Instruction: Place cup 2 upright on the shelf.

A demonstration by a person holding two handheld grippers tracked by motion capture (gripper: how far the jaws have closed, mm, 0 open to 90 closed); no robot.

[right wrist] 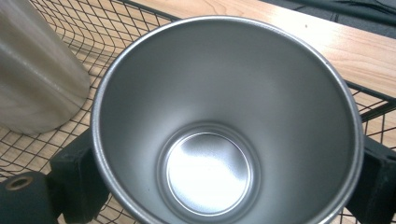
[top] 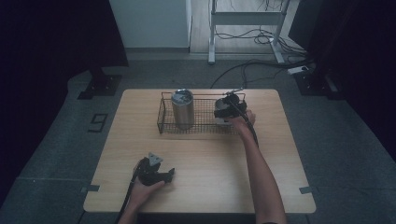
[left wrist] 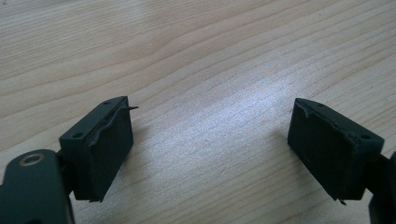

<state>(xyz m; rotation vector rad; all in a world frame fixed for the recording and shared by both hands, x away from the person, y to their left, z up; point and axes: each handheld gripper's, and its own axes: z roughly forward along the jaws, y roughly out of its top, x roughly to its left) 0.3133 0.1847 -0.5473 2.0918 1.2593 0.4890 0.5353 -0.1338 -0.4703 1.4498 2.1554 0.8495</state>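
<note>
Right gripper (top: 228, 108): jaws clamp the short open-topped brushed-steel cup (right wrist: 224, 93), one black pad pressed on each side of its outer wall. The right gripper view looks straight down into the cup; the inside is bare metal. The cup is upright at the right end of the black wire-mesh basket (top: 161, 114), within its walls. Whether its base sits on the basket floor, can't tell.

The taller steel tumbler (top: 182, 109) stands upright in the left half of the same basket, near the held cup but apart from it.

The basket sits at the far middle of the light wooden table (top: 210, 163).

Left gripper (top: 170, 173): lies low at the near left of the table in the person's left hand (top: 142, 189), well apart from the basket. In the left gripper view its jaws stand spread with bare wood grain between them, pinching nothing.
</note>
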